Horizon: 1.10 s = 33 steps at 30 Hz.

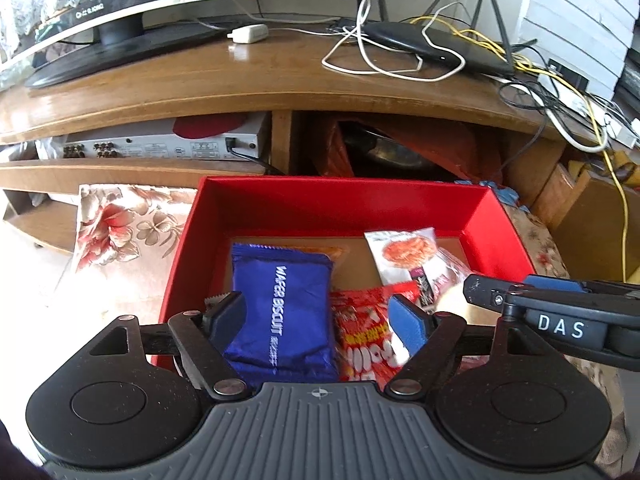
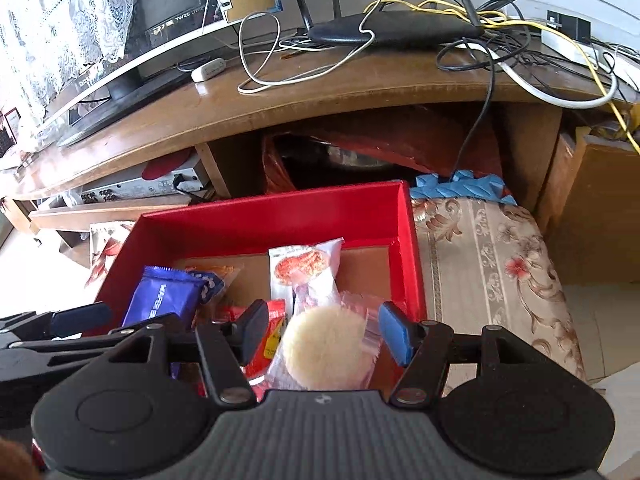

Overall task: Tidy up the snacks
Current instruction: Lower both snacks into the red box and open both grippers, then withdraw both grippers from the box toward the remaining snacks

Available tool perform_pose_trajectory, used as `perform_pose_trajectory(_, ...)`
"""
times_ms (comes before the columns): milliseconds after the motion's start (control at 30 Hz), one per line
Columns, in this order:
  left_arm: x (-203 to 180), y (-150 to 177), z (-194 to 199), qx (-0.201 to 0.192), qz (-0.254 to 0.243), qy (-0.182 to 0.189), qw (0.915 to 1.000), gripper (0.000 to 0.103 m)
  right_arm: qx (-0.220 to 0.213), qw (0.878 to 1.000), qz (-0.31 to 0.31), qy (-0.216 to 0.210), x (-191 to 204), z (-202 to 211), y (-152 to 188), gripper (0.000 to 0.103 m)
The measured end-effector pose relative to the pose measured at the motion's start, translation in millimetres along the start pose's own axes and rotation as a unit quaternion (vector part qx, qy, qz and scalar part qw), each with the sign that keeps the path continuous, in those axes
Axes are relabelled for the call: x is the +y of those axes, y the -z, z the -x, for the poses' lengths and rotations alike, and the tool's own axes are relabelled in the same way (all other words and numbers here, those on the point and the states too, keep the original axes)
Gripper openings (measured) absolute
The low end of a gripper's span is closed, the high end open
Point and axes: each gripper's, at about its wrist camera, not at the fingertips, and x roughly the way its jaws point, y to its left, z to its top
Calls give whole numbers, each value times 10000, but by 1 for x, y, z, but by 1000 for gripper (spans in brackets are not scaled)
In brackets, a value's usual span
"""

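Jaws of both the left gripper point(image 1: 320, 320) and right gripper point(image 2: 322, 330) stand released over the red cardboard box point(image 1: 332, 204), where the blue foil wafer-biscuit packet point(image 1: 278, 312) lies; best withdrawn straight upward, clear of wrappers.

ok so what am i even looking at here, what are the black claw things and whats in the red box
Each black claw is a hand-held gripper that a person carries, with a camera looking along its fingers. One picture comes from the left hand-held gripper, the other from the right hand-held gripper.

Both hang over a red box on a floral cloth. In it lie a blue wafer biscuit pack, a red candy bag, a white snack packet and a round pale cake in clear wrap. The left one's jaws stand apart, holding nothing. Whether the right one grips the cake, I cannot tell.
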Motion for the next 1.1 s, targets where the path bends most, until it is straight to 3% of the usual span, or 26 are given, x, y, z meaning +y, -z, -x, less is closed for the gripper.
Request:
perform_pose_trajectory(467, -16, 39, 30, 193, -298, 563, 9978, 85, 152, 9996, -226, -18, -19, 48, 40, 63)
perform_pose_trajectory(1100, -44, 69, -26, 940, -737, 1263, 9848, 86, 416, 9984, -286, -239, -25, 55, 54, 65)
